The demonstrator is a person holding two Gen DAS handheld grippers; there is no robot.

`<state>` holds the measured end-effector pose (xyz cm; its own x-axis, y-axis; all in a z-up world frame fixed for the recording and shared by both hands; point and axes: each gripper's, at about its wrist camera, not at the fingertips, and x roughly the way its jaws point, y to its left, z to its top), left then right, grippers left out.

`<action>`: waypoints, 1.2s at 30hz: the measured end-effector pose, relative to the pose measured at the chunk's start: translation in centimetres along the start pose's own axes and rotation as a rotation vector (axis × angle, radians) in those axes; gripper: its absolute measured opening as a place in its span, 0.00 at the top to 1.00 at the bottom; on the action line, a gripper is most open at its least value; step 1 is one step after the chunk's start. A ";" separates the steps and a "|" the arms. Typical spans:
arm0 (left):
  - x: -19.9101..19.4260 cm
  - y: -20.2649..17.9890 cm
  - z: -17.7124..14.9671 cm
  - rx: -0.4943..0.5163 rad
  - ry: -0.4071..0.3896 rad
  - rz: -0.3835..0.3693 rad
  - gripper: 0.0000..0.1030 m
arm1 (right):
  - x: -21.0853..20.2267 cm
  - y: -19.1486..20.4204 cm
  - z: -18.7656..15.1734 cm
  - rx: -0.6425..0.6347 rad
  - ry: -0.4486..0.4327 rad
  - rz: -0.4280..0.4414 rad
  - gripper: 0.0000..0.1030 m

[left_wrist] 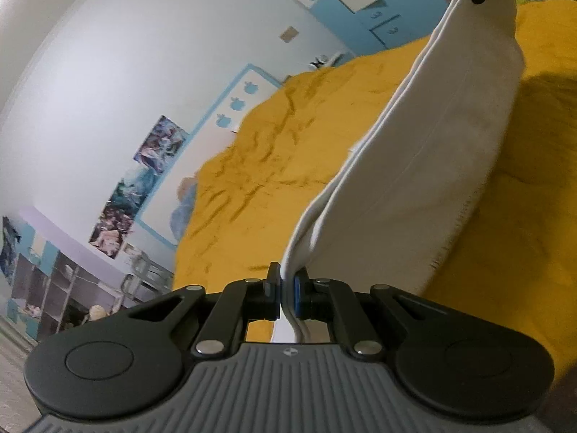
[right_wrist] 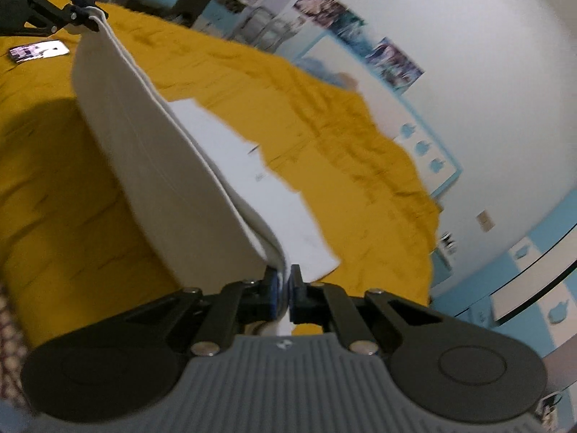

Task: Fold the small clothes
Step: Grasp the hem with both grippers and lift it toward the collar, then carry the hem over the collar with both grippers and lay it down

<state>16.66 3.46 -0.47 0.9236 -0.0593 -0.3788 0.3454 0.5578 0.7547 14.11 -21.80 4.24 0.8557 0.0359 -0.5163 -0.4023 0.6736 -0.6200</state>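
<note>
Both grippers are clamping the same off-white cloth garment (left_wrist: 436,151): left gripper (left_wrist: 287,294) is pinching one end, right gripper (right_wrist: 284,290) the other, stretching it taut in the air above the wrinkled mustard-yellow bedspread (left_wrist: 259,166). A lower layer is hanging onto the bed. Risk: layers are looking thin in the grip, so one could be slipping out, or uneven pull skewing the fold. A white paper sheet (right_wrist: 252,180) is lying under the drop zone; a phone-like dark device (right_wrist: 38,50) is sitting near the far edge.
</note>
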 end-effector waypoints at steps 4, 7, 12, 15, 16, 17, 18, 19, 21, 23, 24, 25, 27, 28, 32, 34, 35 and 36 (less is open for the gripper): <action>2.9 2.0 1.9 -0.012 -0.025 0.048 0.93 | 2.4 -2.8 2.5 0.011 -0.036 -0.065 1.00; 5.8 3.3 3.1 -0.020 -0.025 0.072 0.93 | 4.5 -5.1 4.4 0.043 -0.054 -0.090 1.00; 11.9 4.7 4.4 -0.046 -0.006 0.099 0.93 | 10.3 -8.6 7.2 0.042 -0.073 -0.125 1.00; 15.9 5.0 4.8 -0.086 0.013 0.087 0.93 | 15.2 -10.3 8.5 0.051 -0.059 -0.128 1.00; 17.4 5.0 4.9 -0.101 0.024 0.075 0.93 | 17.0 -10.7 8.7 0.055 -0.049 -0.126 1.00; 19.1 5.1 4.9 -0.115 0.035 0.057 0.93 | 18.8 -11.1 8.9 0.060 -0.037 -0.119 1.00; 20.5 5.1 4.9 -0.126 0.048 0.040 0.93 | 20.8 -11.4 8.9 0.065 -0.023 -0.111 1.00; 21.8 5.0 4.8 -0.133 0.064 0.022 0.93 | 22.7 -11.7 8.8 0.071 -0.008 -0.102 1.00; 25.0 4.5 4.3 -0.155 0.101 -0.022 0.93 | 26.6 -11.8 8.5 0.083 0.024 -0.074 1.00; 27.8 3.8 3.6 -0.172 0.134 -0.049 0.93 | 30.2 -11.6 7.9 0.090 0.054 -0.051 1.00; 28.9 3.5 3.1 -0.187 0.154 -0.066 0.93 | 32.1 -11.4 7.5 0.093 0.069 -0.038 1.00; 30.1 3.4 2.7 -0.200 0.169 -0.082 0.92 | 33.7 -10.9 7.2 0.095 0.081 -0.027 1.00; 32.1 2.7 1.7 -0.217 0.200 -0.111 0.92 | 37.1 -10.3 6.6 0.113 0.109 -0.002 1.00; 33.1 2.6 1.3 -0.221 0.213 -0.121 0.92 | 38.7 -10.0 6.3 0.119 0.122 0.010 1.00; 35.9 2.1 -0.5 -0.260 0.253 -0.182 0.88 | 44.7 -8.5 5.0 0.139 0.172 0.053 1.00; 36.9 1.9 -1.4 -0.290 0.269 -0.192 0.85 | 46.9 -7.9 4.4 0.152 0.188 0.065 1.00; 37.2 1.9 -1.7 -0.305 0.274 -0.194 0.83 | 47.8 -7.7 4.1 0.163 0.194 0.065 1.00; 37.4 2.0 -2.0 -0.321 0.278 -0.196 0.79 | 48.8 -7.8 3.9 0.179 0.197 0.065 1.00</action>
<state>51.57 4.03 -14.26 0.7515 0.0103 -0.6596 0.3995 0.7886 0.4674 60.25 -22.43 -13.85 0.7435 -0.0491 -0.6670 -0.3750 0.7951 -0.4766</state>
